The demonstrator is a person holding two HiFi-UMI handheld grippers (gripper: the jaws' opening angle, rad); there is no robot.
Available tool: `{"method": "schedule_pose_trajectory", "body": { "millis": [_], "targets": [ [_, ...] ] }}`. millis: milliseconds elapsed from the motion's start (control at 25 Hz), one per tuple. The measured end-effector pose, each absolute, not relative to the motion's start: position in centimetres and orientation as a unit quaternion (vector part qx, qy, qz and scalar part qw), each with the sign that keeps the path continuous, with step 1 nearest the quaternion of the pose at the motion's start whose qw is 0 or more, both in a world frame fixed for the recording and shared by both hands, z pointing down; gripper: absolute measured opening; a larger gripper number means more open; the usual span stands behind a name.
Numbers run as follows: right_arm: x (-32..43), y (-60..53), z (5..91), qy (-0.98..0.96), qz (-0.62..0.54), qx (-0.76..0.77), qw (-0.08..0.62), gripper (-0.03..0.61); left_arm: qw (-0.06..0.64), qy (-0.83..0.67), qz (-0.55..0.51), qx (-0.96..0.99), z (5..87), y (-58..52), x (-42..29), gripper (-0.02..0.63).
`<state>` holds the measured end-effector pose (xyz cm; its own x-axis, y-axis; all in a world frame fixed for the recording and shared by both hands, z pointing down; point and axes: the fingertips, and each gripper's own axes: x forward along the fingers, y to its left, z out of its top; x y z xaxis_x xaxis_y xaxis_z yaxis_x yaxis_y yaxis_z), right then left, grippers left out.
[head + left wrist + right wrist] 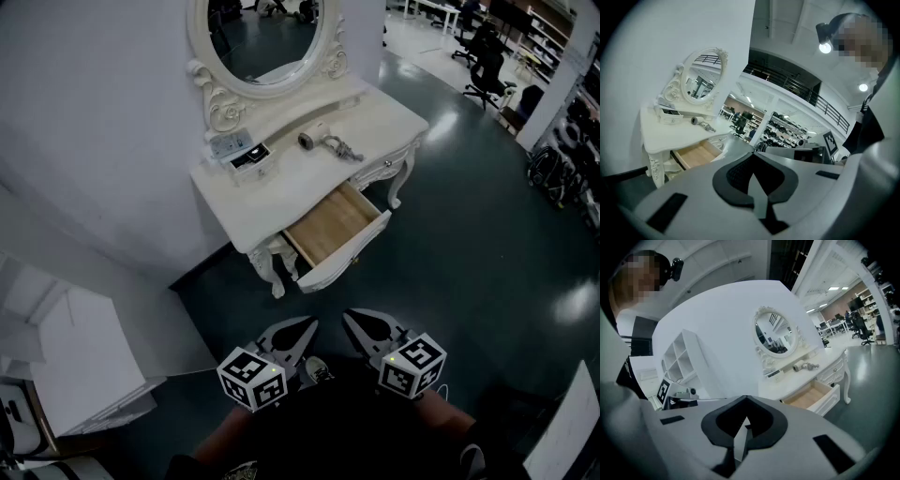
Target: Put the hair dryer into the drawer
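Observation:
The pale hair dryer (317,141) lies on top of the white vanity table (281,192), its cord bunched to its right. Below the tabletop the wooden-bottomed drawer (336,228) stands pulled out and holds nothing. The left gripper view shows the hair dryer (696,121) and the drawer (696,156) far off; in the right gripper view the hair dryer (800,366) lies above the drawer (813,397). My left gripper (307,324) and right gripper (349,317) hang side by side close to my body, well short of the table. Both are shut with nothing between their jaws.
An oval mirror (262,37) in an ornate frame stands at the back of the table, with a small white box (246,157) beside the dryer. A white shelf unit (84,366) stands at the left. Office chairs (487,66) sit far back on the dark floor.

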<state>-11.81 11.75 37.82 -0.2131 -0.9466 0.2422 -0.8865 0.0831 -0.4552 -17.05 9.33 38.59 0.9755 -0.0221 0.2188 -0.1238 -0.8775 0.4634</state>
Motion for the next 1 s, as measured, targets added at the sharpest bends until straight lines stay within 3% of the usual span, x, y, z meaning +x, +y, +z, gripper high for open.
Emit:
{"method": "schedule_pose_trajectory", "body": {
  "millis": [1000],
  "targets": [
    [-12.5,10.9,37.8,0.736,-0.267,-0.619,0.064,0.029,0.241,-0.042,0.099,0.965,38.5,8.5,-18.1,0.003]
  ]
}}
